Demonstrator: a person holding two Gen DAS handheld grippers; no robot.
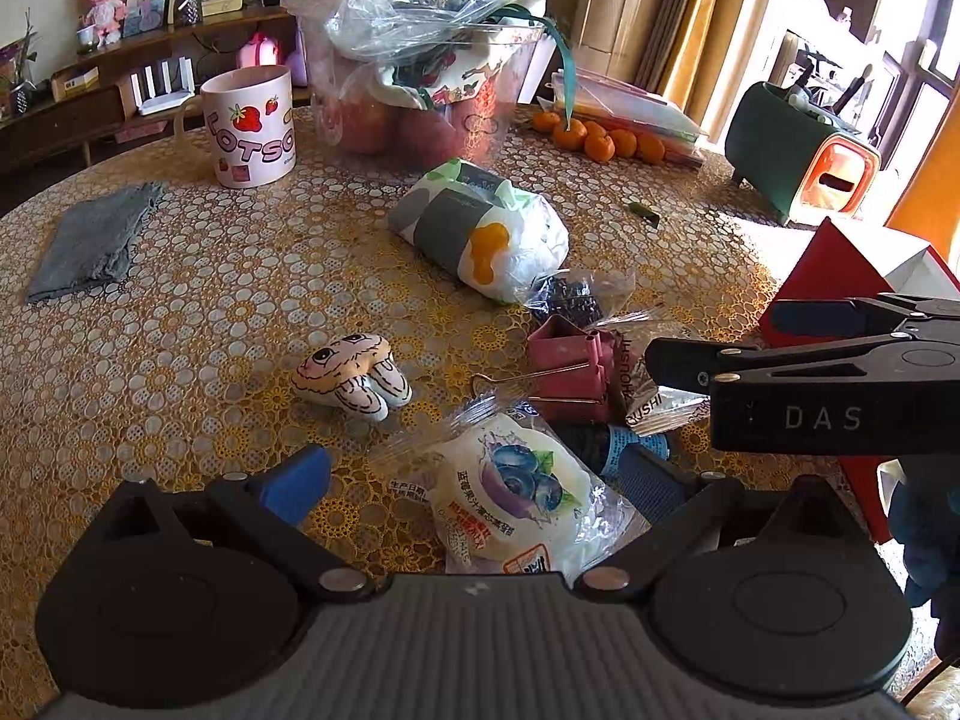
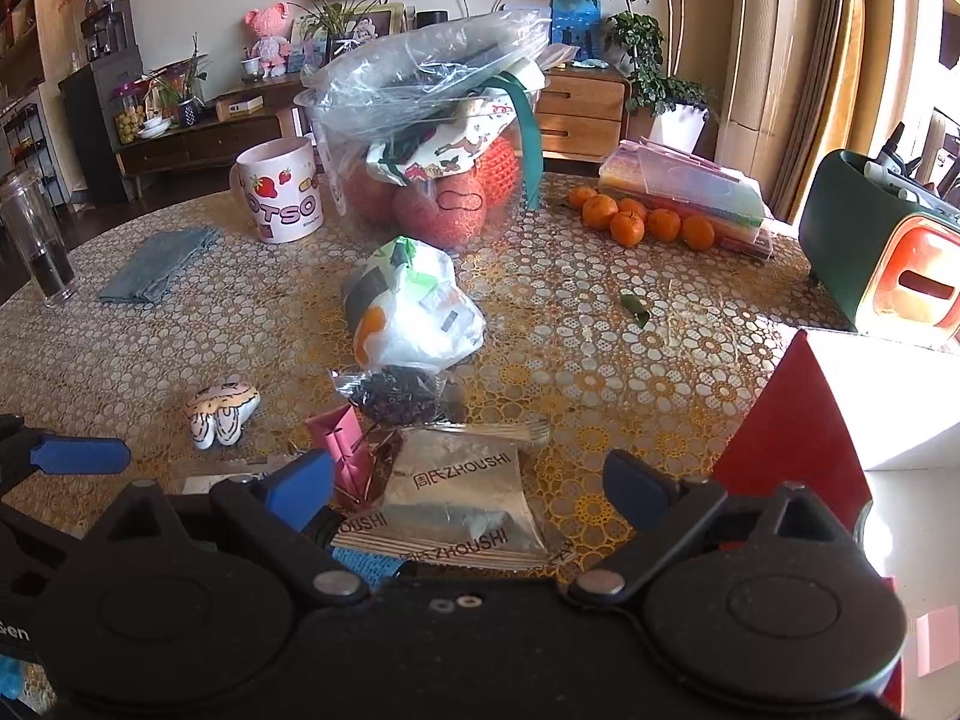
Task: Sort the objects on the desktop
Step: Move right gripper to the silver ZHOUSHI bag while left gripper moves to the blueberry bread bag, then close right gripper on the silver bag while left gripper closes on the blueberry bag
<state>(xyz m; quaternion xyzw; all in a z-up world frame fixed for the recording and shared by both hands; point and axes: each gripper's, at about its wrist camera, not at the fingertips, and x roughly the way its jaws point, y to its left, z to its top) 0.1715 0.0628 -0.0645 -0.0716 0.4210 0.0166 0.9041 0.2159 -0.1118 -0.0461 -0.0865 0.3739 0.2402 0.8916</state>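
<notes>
My left gripper [image 1: 474,480] is open, its jaws on either side of a blueberry snack packet [image 1: 516,498]. My right gripper [image 2: 468,486] is open around a silver ZHOUSHI packet [image 2: 462,492]; it also shows from the side in the left wrist view [image 1: 708,360]. A pink binder clip [image 1: 570,372] [image 2: 348,444] lies between them. A cartoon plush charm [image 1: 354,372] [image 2: 222,408] lies to the left. A bag of dark beads [image 2: 402,393] and a white printed pouch [image 2: 414,306] lie beyond.
A red and white box [image 2: 840,408] stands at right. A strawberry mug [image 2: 282,192], a clear tub of fruit [image 2: 432,168], tangerines [image 2: 642,219], a grey cloth [image 2: 156,264], a glass [image 2: 36,240] and a green-orange case [image 2: 888,240] ring the table.
</notes>
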